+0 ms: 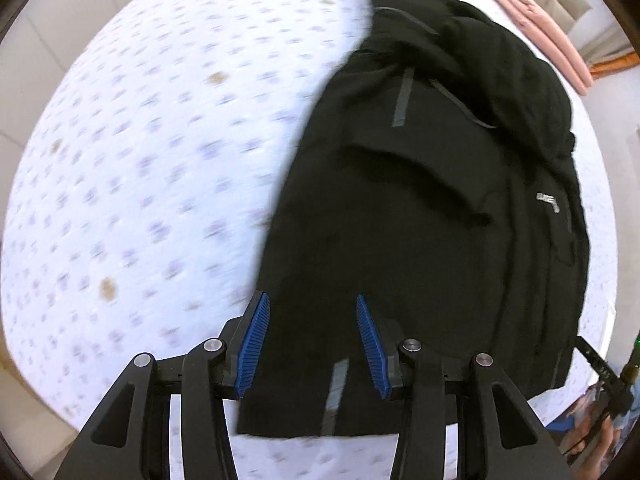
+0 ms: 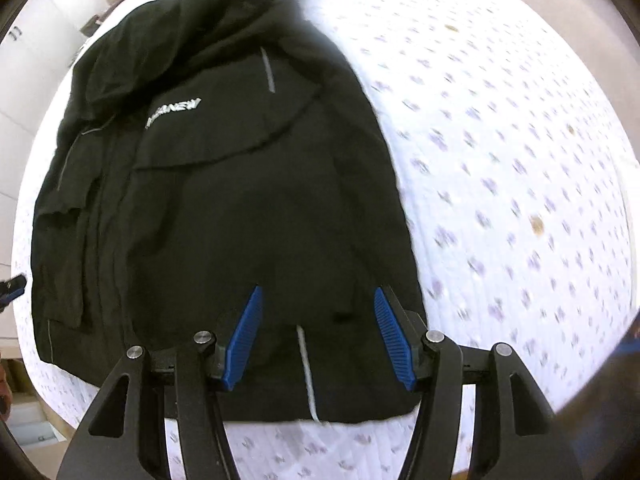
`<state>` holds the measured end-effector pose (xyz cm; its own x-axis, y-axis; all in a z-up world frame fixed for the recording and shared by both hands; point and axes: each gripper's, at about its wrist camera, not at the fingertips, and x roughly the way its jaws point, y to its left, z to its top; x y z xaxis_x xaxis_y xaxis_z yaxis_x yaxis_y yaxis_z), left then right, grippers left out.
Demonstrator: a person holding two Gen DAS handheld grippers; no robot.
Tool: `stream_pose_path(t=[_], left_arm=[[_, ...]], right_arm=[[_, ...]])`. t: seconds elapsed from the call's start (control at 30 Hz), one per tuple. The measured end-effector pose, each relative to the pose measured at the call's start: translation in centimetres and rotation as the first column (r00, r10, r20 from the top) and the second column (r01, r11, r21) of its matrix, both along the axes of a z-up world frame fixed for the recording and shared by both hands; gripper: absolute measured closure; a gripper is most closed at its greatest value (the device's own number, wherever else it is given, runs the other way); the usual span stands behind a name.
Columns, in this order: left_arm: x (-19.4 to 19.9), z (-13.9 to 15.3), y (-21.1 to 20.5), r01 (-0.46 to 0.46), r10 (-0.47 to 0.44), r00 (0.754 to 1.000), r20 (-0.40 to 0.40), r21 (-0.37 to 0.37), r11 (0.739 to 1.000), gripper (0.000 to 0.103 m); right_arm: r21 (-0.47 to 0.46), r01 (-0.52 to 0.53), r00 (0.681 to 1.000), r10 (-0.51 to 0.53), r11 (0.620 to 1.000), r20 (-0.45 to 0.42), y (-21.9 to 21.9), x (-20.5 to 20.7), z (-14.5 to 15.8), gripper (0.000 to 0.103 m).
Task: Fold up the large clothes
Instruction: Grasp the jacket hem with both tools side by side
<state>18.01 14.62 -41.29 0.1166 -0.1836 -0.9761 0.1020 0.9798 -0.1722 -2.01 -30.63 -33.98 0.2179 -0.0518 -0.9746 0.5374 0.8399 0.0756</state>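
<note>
black jacket lies spread on the white patterned bed, right of centre in the left wrist view; the left gripper hangs above its hem, fingers apart, holding nothing. in the right wrist view the jacket lies left; the right gripper fingers likewise gape, empty.

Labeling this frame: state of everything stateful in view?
jacket: lying on the bed, sides folded in, hood bunched at top
left gripper: open, over the hem, gripping nothing
right gripper: open, over the hem, gripping nothing
bed: covered with a dotted sheet
</note>
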Motion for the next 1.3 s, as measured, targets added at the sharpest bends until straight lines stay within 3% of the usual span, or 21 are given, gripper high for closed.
stream_pose_path(t=[0.07,0.27,0.53,0.7,0.8,0.93,1.1,1.3], left_arm=[[-0.3,-0.2,2.6,-0.034,0.034,0.999,-0.019,-0.015,0.999,0.056],[-0.6,-2.8,6.2,-0.066,0.044,0.990,-0.132,-0.173,0.983,0.056],[-2.2,-6.4,6.6,-0.025,-0.034,0.968,-0.247,-0.235,0.972,0.056],[-2.5,-7.2,6.2,0.008,-0.070,0.968,-0.242,-0.249,0.969,0.056],[-2.7,-7.4,5.1,0.009,-0.074,0.967,-0.243,-0.259,0.966,0.056],[-2.9,-7.7,5.0,0.002,-0.076,0.964,-0.254,-0.280,0.960,0.056],[-3.1,-7.7,4.5,0.027,-0.100,0.963,-0.252,-0.275,0.961,0.056],[-3.9,-7.6,2.6,0.065,-0.125,0.965,-0.229,-0.251,0.966,0.050]], right_arm=[[0.005,0.041,0.999,-0.041,0.999,-0.006,-0.6,-0.7,-0.1,0.041],[0.011,0.106,0.994,-0.106,0.994,0.010,-2.2,-1.4,-0.2,0.039],[0.035,0.148,0.989,-0.148,0.988,0.004,-3.1,-2.6,-0.8,0.039],[0.030,0.128,0.992,-0.129,0.991,0.011,-3.1,-3.2,-0.4,0.037],[0.045,0.102,0.995,-0.102,0.994,0.001,-3.2,-3.5,-0.9,0.026],[0.110,0.091,0.995,-0.087,0.990,-0.041,-3.7,-4.2,-3.2,0.025],[0.205,0.113,0.994,-0.109,0.972,-0.032,-4.3,-5.6,-5.0,0.025],[0.198,0.082,0.997,-0.079,0.977,-0.024,-3.7,-5.9,-4.7,0.024]])
